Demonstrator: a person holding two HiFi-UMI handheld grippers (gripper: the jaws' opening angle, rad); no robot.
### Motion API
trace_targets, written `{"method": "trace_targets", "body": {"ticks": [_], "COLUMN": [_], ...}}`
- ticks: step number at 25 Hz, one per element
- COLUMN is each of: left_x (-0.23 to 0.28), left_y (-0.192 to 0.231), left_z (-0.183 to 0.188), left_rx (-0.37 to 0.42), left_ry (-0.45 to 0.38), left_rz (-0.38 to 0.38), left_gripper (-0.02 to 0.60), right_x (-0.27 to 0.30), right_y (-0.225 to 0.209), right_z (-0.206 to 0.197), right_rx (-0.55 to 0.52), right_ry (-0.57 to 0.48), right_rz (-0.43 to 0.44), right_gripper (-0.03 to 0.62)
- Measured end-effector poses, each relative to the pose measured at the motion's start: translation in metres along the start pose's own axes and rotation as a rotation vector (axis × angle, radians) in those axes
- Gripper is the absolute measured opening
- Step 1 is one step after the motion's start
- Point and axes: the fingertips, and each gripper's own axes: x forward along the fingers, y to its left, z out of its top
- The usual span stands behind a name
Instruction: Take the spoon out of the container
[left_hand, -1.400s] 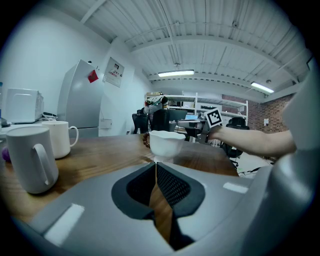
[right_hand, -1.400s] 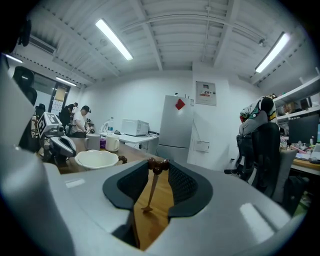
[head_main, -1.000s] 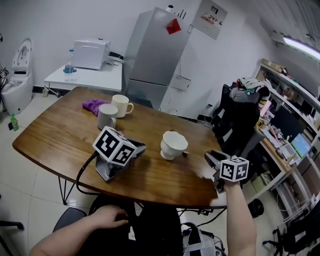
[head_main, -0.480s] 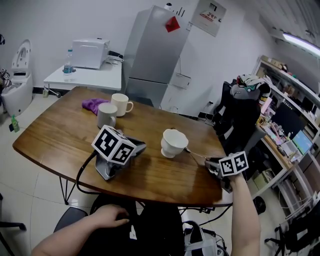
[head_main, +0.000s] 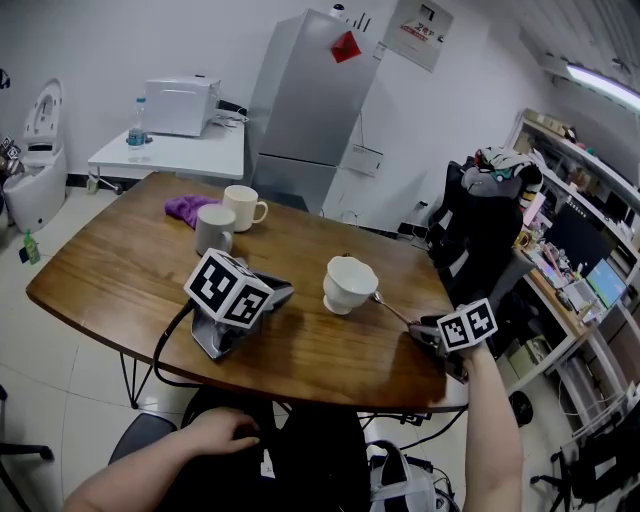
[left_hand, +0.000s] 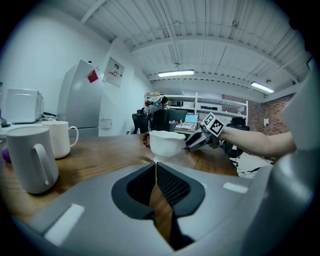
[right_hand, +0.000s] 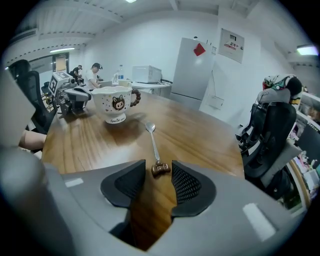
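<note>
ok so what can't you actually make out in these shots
Inside of the cup: left gripper view is side-on, so the rim hides it.
Purple cloth: head view, partly behind the grey mug.
Print on the wall notice: head view, too small.
Spoon: head view, too thin to show detail.
</note>
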Motion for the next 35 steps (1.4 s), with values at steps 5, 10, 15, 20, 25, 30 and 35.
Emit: {"method": "trace_targets", "body": {"ticks": [5, 10, 15, 20, 25, 30, 35], "left_x": [0.0, 0.0, 0.0, 0.0, 0.001, 0.0, 0.001], "left_y": [0.001, -0.001, 0.001, 0.001, 0.001, 0.001, 0.001], "left_z": [0.0, 0.0, 0.0, 0.0, -0.001, -0.001, 0.0], "left_rx": [0.003, 0.0, 0.001, 0.001, 0.002, 0.001, 0.002], "left_ry": [0.0, 0.001, 0.0, 0.0, -0.001, 0.0, 0.0], "left_rz": [0.0, 0.0, -0.001, 0.0, 0.0, 0.001, 0.0], "left_gripper": [0.012, 0.012, 0.012, 0.012, 0.012, 0.012, 0.012], "right_x": [-0.004, -0.017, -0.029, -0.051, -0.064, -0.066, -0.051], "right_y": [0.002, 0.007, 0.016, 0.034, 0.052, 0.079, 0.106], "right_z": [0.005, 0.023, 0.044, 0.07, 0.086, 0.094, 0.089], "right_rx": [0.006, 0.022, 0.053, 0.093, 0.108, 0.099, 0.069], "right_ry": [-0.038, -0.16, -0.296, -0.478, -0.598, -0.653, -0.637], "right_rz": [-0.007, -0.003, 0.023, 0.08, 0.122, 0.188, 0.233], "right_gripper": [0.165, 0.105, 0.058, 0.029, 0.014, 0.008, 0.003]}}
